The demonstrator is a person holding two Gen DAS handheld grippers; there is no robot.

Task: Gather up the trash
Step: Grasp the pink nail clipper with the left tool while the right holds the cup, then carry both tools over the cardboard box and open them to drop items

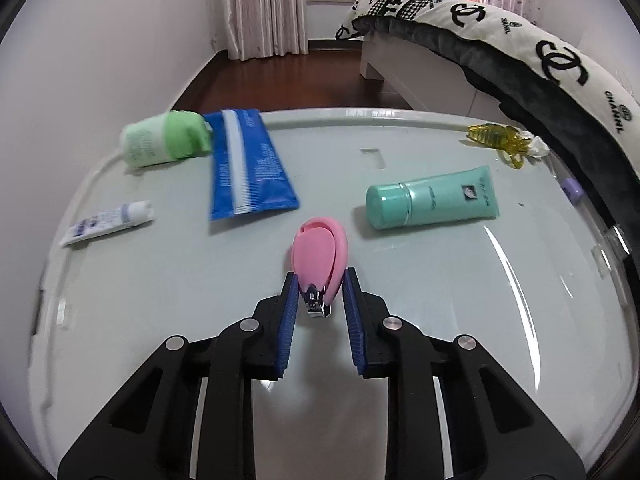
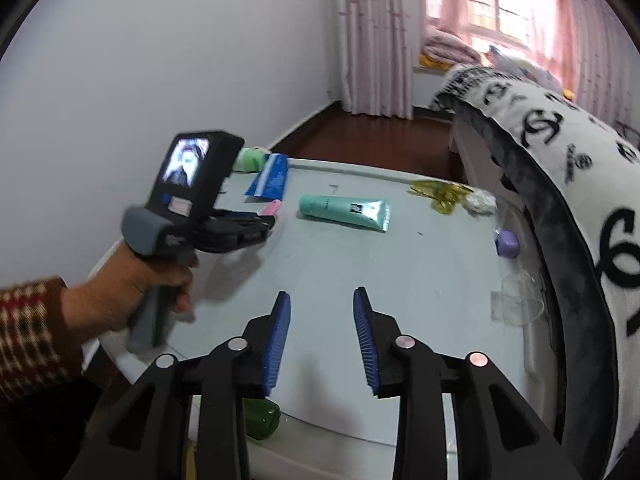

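Claws both gape: left claw (image 1: 319, 280) straddles pink nail clipper (image 1: 320, 262), contact unclear; right claw (image 2: 322, 300) empty.

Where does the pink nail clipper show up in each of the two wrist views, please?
Left wrist: the nail clipper sits low centre, between the left gripper's fingertips.
Right wrist: a pink sliver, centre left, by that gripper's tip.
Shared landmark: the teal tube to its right.
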